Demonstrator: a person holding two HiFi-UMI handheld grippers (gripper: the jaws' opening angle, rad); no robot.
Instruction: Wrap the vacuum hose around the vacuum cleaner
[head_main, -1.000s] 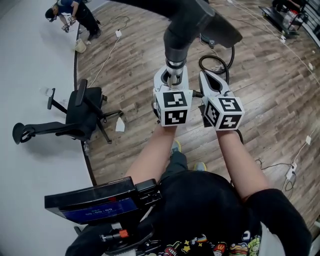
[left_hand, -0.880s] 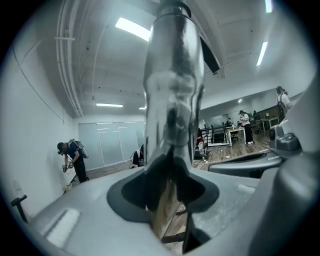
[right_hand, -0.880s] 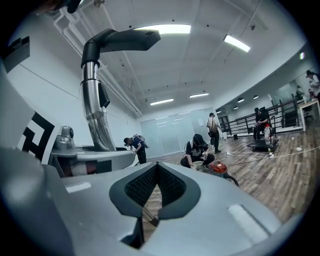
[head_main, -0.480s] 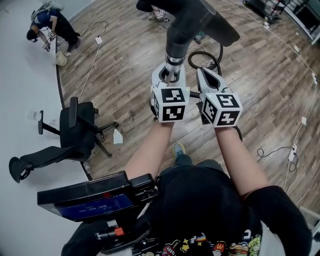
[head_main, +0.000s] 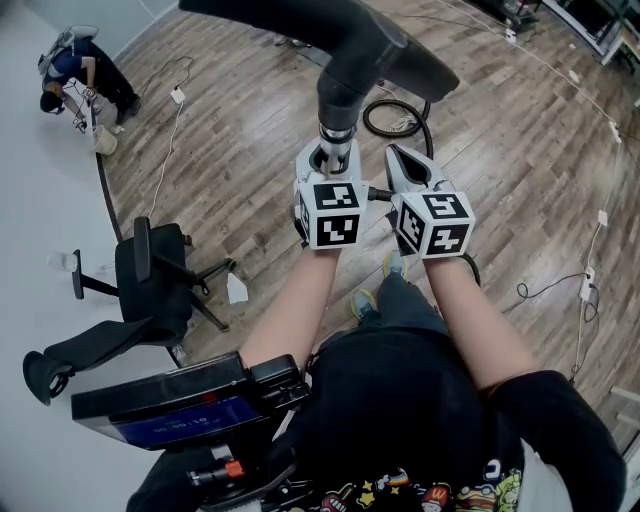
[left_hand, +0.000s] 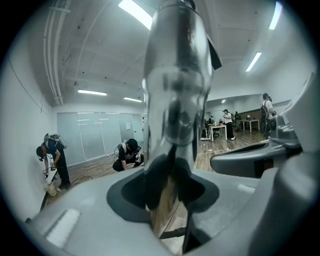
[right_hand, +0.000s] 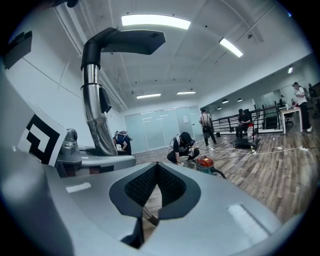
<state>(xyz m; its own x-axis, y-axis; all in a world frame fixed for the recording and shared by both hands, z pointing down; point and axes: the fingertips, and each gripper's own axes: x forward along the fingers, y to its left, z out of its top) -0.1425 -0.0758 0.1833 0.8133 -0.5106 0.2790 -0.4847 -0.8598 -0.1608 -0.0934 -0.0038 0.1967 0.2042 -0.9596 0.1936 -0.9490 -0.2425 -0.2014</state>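
Observation:
My left gripper (head_main: 333, 152) is shut on the chrome tube (head_main: 335, 128) of the vacuum wand, which stands upright. Its black elbow and nozzle head (head_main: 372, 48) rise above the gripper. In the left gripper view the tube (left_hand: 175, 90) fills the middle and sits clamped in the left gripper (left_hand: 170, 186). My right gripper (head_main: 393, 153) is just right of it, shut with nothing between its jaws; the right gripper (right_hand: 156, 172) shows its pads pressed together. A black hose loop (head_main: 432, 128) lies on the floor beyond. The red vacuum cleaner (right_hand: 205, 162) stands farther off by a crouching person.
A black office chair (head_main: 150, 270) lies tipped over at the left, by the edge of the white floor area. Cables (head_main: 560, 290) run over the wood floor at the right. Several people (head_main: 80, 70) work in the background. A black device (head_main: 180, 405) hangs at my chest.
Both grippers have drifted slightly up and left in the head view, the wand moving with the left one. Neither gripper's jaws changed.

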